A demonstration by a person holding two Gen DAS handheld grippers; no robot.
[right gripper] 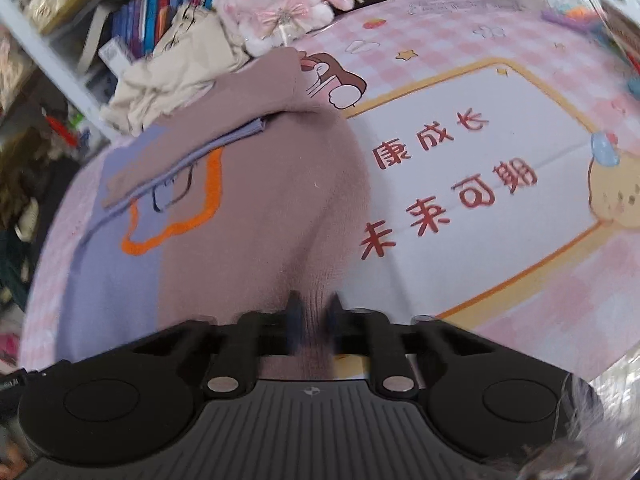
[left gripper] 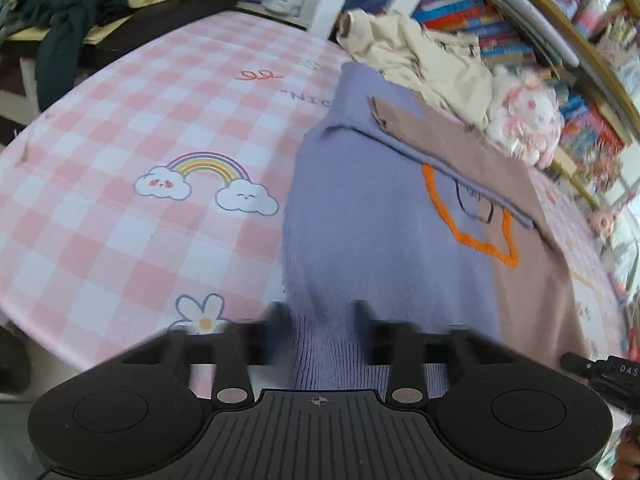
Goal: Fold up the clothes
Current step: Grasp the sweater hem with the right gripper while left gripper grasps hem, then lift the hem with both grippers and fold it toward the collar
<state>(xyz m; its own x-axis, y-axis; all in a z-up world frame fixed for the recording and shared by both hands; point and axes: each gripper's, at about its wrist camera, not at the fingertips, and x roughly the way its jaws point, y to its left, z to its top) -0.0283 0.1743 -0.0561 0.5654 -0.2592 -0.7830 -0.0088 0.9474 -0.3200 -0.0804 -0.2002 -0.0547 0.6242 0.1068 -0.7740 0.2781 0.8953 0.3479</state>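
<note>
A two-tone sweater, lavender (left gripper: 360, 216) on one half and brown (right gripper: 256, 208) on the other, lies on the pink checked tablecloth (left gripper: 120, 184), sleeves folded across an orange-outlined patch (left gripper: 472, 236). My left gripper (left gripper: 322, 320) is shut on the lavender ribbed hem at the near edge. My right gripper (right gripper: 314, 318) is shut on the brown hem, which bunches up between the fingers. The brown half also shows in the left wrist view (left gripper: 532, 280), the lavender half in the right wrist view (right gripper: 112, 280).
A crumpled cream garment (left gripper: 424, 52) and a white-pink plush bunny (right gripper: 276, 4) sit at the table's far side, by shelves of books (left gripper: 472, 12). Dark green clothes (left gripper: 68, 12) lie beyond the table's left end. The cloth's printed panel (right gripper: 480, 184) lies right of the sweater.
</note>
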